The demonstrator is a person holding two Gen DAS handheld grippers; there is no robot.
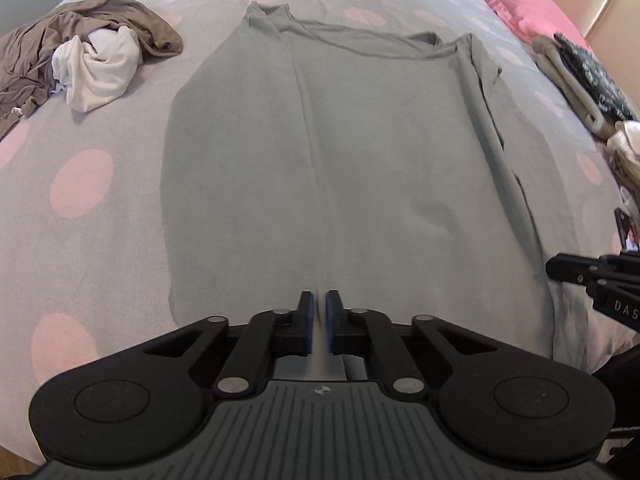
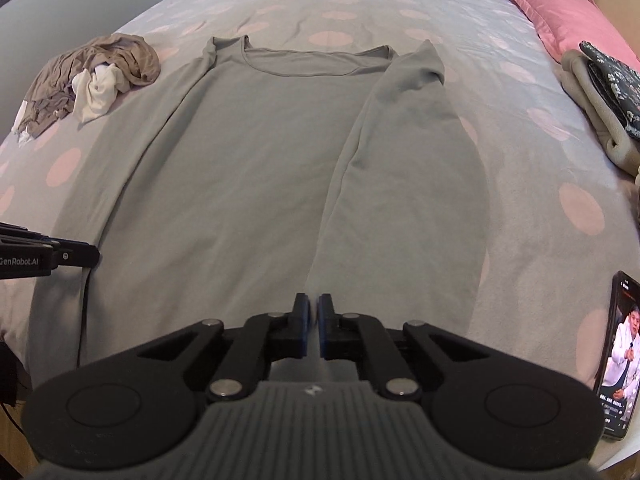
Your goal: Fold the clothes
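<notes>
Left wrist view: a grey long-sleeved top (image 1: 360, 152) lies flat on a bed (image 1: 100, 240) covered in a grey spread with pink dots, its neckline at the far end and its hem at the near edge. Both sleeves are folded inward over the body. The left tongs (image 1: 318, 312) stand over the hem, their blue-padded fingers (image 1: 306, 322) drawn nearly together with a thin ridge of the grey fabric pinched up between them. The tip of the right tongs (image 1: 560, 270) reaches in at the right edge, at the top's near right corner.

Right wrist view: the right tongs (image 2: 313, 318) are likewise closed at the hem, on the lower end of the folded right sleeve, with a narrow sliver of grey cloth showing between the pads. The left tongs (image 2: 94, 257) enter from the left edge, touching down at the top's near left side.

A crumpled heap of brown and white clothes (image 2: 96, 84) sits on the bed to the left of the top, near its shoulder and apart from it. A folded pile of clothes (image 2: 600, 100), beige beneath and dark patterned above, rests on the right side of the bed, with a pink pillow (image 2: 568, 16) just beyond it. A phone (image 2: 618, 356) with a lit screen lies near the bed's right front corner, beside the right tongs.
</notes>
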